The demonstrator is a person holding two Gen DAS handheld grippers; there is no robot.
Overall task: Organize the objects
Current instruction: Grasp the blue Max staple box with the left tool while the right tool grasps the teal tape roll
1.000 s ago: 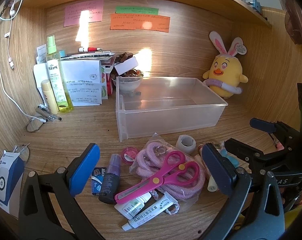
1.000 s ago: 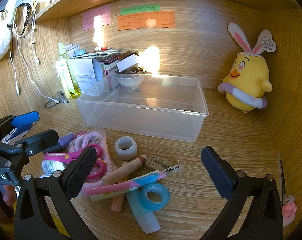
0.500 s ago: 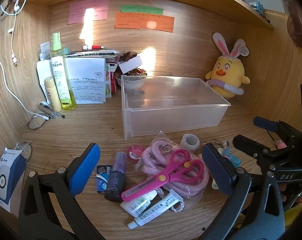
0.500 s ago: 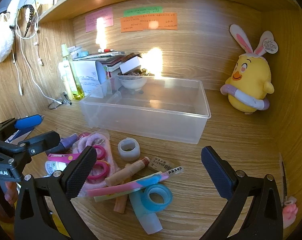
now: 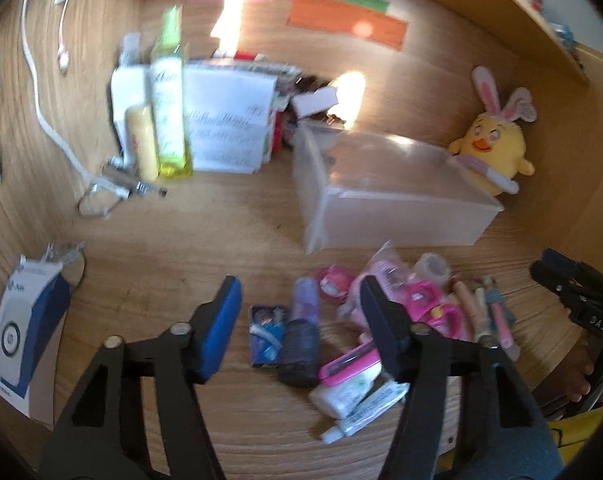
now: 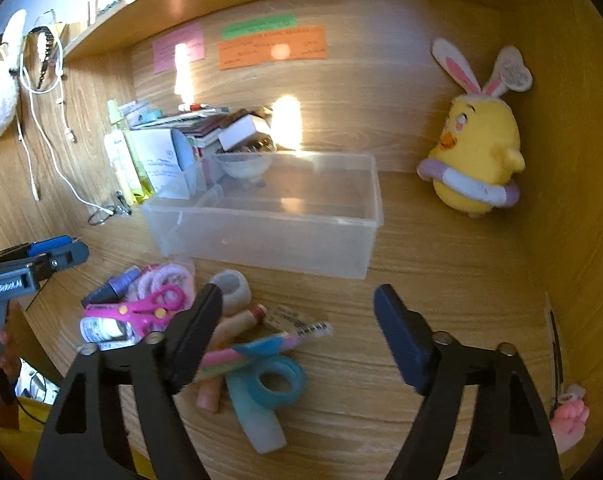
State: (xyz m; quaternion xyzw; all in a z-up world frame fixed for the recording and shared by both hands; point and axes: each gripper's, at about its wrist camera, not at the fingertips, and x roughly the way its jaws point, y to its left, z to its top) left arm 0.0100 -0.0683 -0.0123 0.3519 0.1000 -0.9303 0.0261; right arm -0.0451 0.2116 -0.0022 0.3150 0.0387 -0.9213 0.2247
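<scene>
- Left wrist view: the left gripper (image 5: 299,320) hovers over the counter (image 5: 181,248) with jaws partly spread; they have just been closing, and the pads touch nothing. Between them lie a dark purple bottle (image 5: 301,340) and a small blue packet (image 5: 266,335), both blurred, print unreadable.
- At 3 o'clock from the bottle sit pink scissors (image 5: 385,344) among tubes and pens. The clear bin (image 5: 385,208) stands at 1 o'clock, a yellow plush chick (image 5: 493,148) beside it.
- At 3 o'clock, the other tool's body shows letters reading "DAS".
- Right wrist view: the right gripper (image 6: 297,334) is likewise half-spread, jaws just closing, gripping nothing. A pink-and-teal pen (image 6: 261,346) and a teal tape ring (image 6: 275,382) lie near its left pad.
- At 9 o'clock the left tool bears "GenRobot.AI". The orange note (image 6: 271,48) is illegible.
</scene>
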